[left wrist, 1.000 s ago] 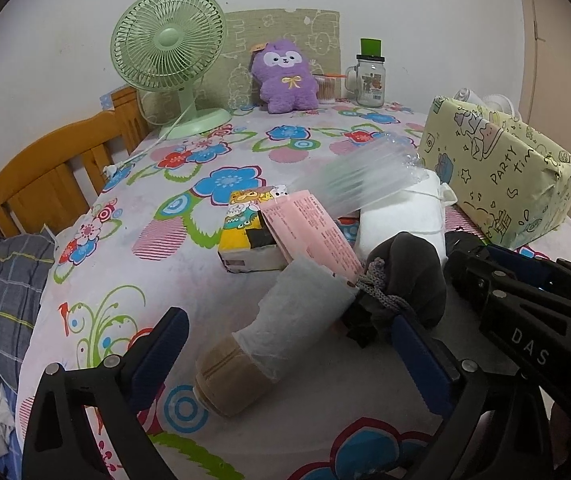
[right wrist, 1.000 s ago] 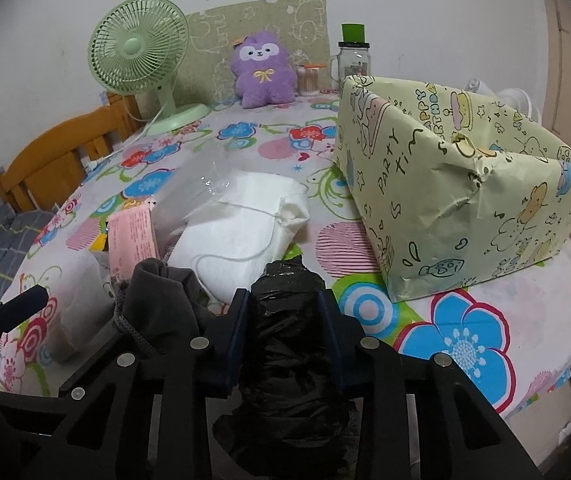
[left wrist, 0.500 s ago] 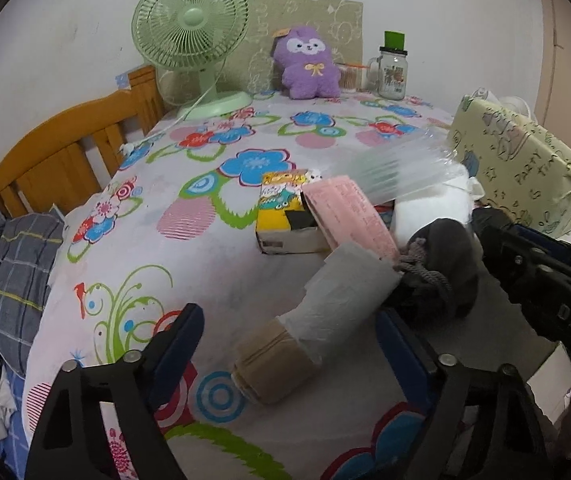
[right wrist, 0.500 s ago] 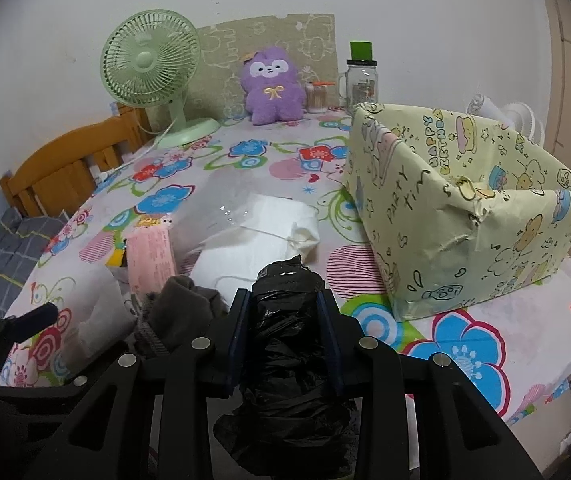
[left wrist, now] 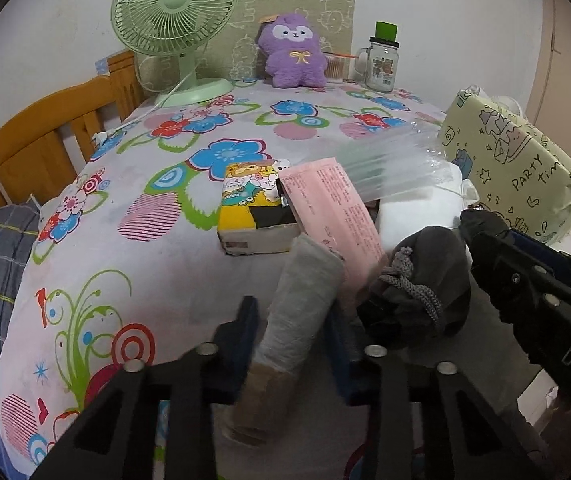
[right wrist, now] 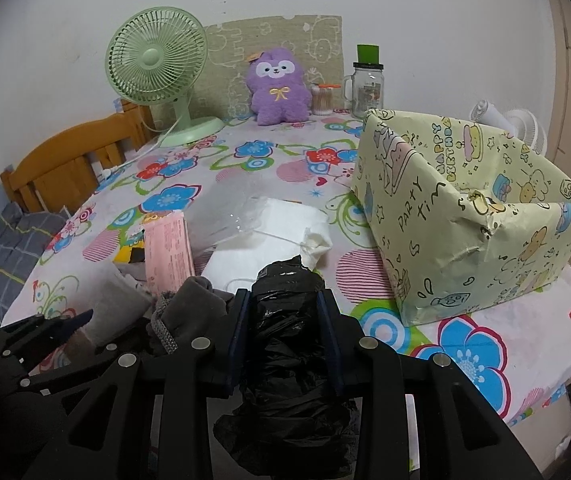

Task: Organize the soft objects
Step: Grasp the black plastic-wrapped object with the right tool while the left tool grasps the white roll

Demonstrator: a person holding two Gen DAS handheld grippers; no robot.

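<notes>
My left gripper has closed around a grey rolled cloth with a tan end on the flowered tablecloth. A dark grey drawstring pouch lies just right of it. My right gripper is shut on a crumpled black plastic bag and holds it above the table's near edge. A pink packet, a clear plastic bag and a white soft bundle lie in a heap ahead. The open yellow-green "party time" box stands to the right.
A cartoon-printed carton sits by the pink packet. A green desk fan, a purple plush and a glass jar with green lid stand at the back. A wooden chair is at the left edge.
My left gripper has moved in over the grey rolled cloth and closed its fingers on it. My right gripper has lifted slightly with the black bag still held.
</notes>
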